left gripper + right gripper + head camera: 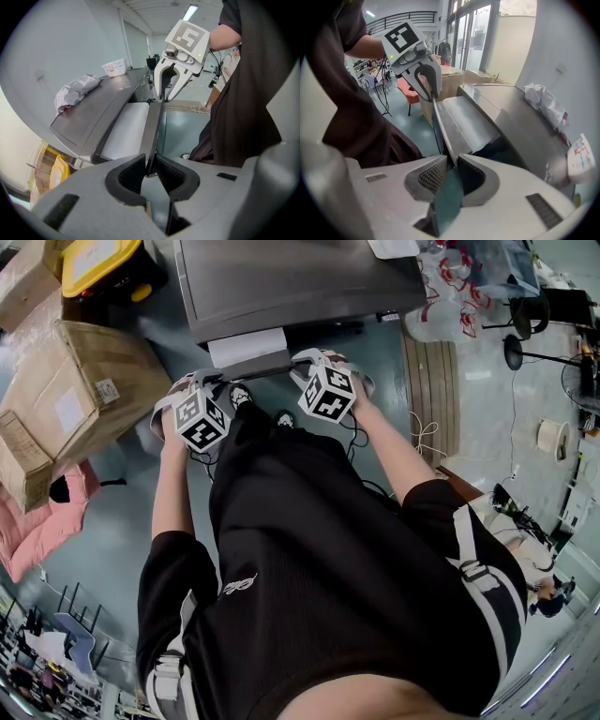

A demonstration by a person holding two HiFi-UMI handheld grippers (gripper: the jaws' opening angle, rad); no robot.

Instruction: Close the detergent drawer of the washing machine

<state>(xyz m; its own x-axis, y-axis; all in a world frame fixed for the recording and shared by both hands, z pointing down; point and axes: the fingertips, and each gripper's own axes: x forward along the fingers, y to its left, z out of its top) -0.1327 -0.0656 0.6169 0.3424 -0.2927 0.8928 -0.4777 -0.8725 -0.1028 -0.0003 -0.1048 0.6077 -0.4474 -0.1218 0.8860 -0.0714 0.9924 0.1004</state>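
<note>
I look down on a grey washing machine [281, 277] with its detergent drawer [246, 345] pulled out toward the person. The drawer's white tray shows behind a thin grey front panel [255, 366]. My left gripper [202, 382] clamps the panel's left end and my right gripper [314, 362] its right end. In the left gripper view the panel edge [152, 126] runs between the ribbed pads [130, 174] of the left gripper [150, 164], with the right gripper [168, 86] at the far end. The right gripper view mirrors this: panel [443, 126] pinched in the right gripper [452, 164], left gripper [427, 82] beyond.
Cardboard boxes [84, 381] and a yellow-lidded bin [98, 263] stand left of the machine, pink cloth [37, 521] below them. A crumpled bag [75, 91] and a small tub [115, 68] lie on the machine's lid. Packed bottles [459, 296] sit at the right. The person's black clothing fills the foreground.
</note>
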